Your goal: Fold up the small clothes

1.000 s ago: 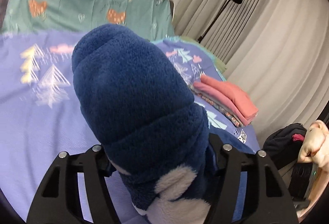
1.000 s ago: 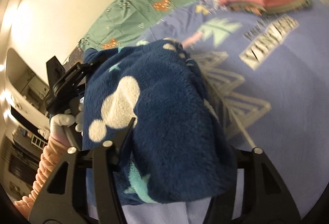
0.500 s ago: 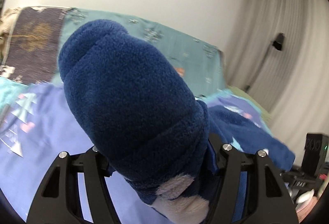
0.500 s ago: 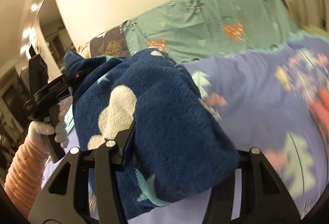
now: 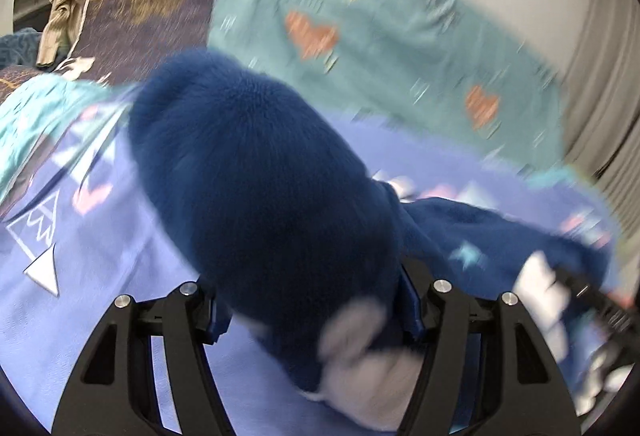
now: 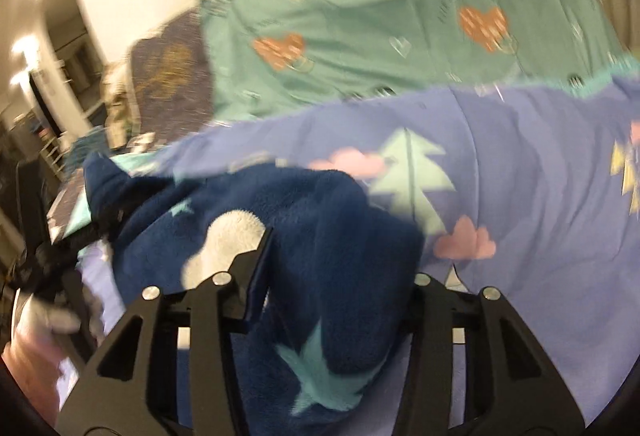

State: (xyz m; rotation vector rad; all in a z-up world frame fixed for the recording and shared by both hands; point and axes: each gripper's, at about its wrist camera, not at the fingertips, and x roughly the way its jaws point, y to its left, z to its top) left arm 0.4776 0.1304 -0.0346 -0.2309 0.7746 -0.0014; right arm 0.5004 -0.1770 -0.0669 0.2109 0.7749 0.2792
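Both grippers clench the navy fleece garment (image 5: 260,195), the left gripper (image 5: 316,310) at lower centre, the right gripper (image 6: 336,288) likewise. It hangs bunched above the lilac bedspread (image 6: 540,195), so its folding looks barely begun.

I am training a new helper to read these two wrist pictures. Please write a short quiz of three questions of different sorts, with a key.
1. True or false: the left gripper and the right gripper both hold the same dark blue fleece garment.
2. What does the garment hang above? A) a wooden floor B) a lilac bed cover with trees and clouds C) a metal sink
3. Fill in: the teal cloth behind the cover is printed with orange ____.

Key: 1 true; 2 B; 3 hearts.
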